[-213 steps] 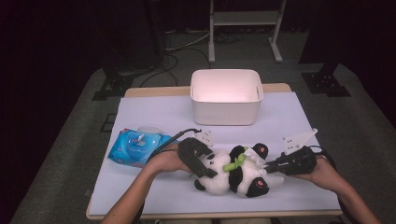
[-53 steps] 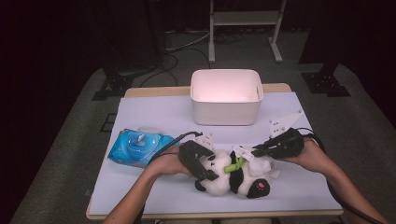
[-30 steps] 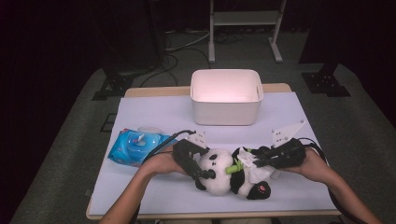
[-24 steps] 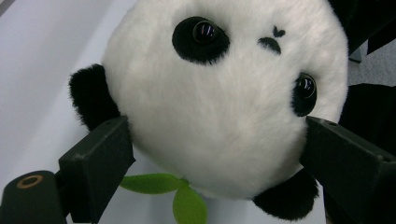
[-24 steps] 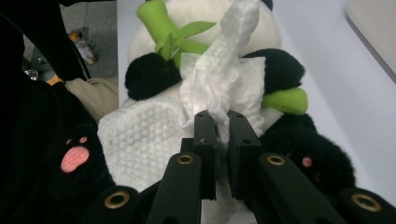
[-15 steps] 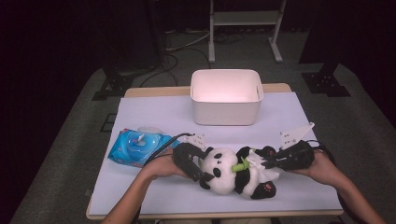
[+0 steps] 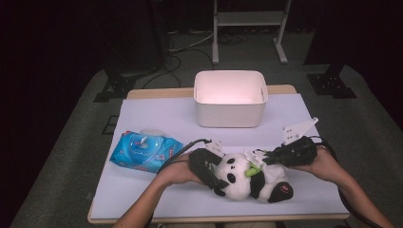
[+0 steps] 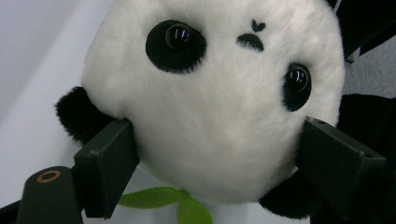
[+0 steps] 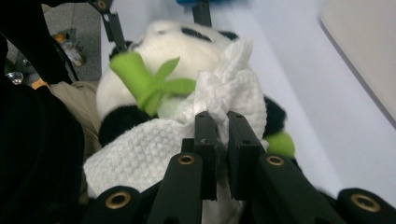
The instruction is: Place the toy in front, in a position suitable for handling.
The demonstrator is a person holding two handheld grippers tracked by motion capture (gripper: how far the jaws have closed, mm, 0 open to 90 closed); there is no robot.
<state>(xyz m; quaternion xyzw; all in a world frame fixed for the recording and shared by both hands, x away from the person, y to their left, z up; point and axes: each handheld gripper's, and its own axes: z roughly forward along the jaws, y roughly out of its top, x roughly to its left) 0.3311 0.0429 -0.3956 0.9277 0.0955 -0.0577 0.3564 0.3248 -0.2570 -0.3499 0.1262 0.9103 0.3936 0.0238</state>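
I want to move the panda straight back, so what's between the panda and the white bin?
Nothing: in the high view, bare white table cover runs from the panda to the white bin.

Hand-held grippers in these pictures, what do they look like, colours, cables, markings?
Both are black. The left hand-held gripper has blocky flat jaw pads and a black cable trailing off. The right hand-held gripper has brass-coloured rivets at its jaw joints and carries a grey three-cornered plate. No sleeves show on the forearms.

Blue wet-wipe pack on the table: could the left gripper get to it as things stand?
Probably not right away. The left gripper is clamped on the head of the black-and-white plush panda and would have to let go. The blue wet-wipe pack lies just beyond it with nothing between.
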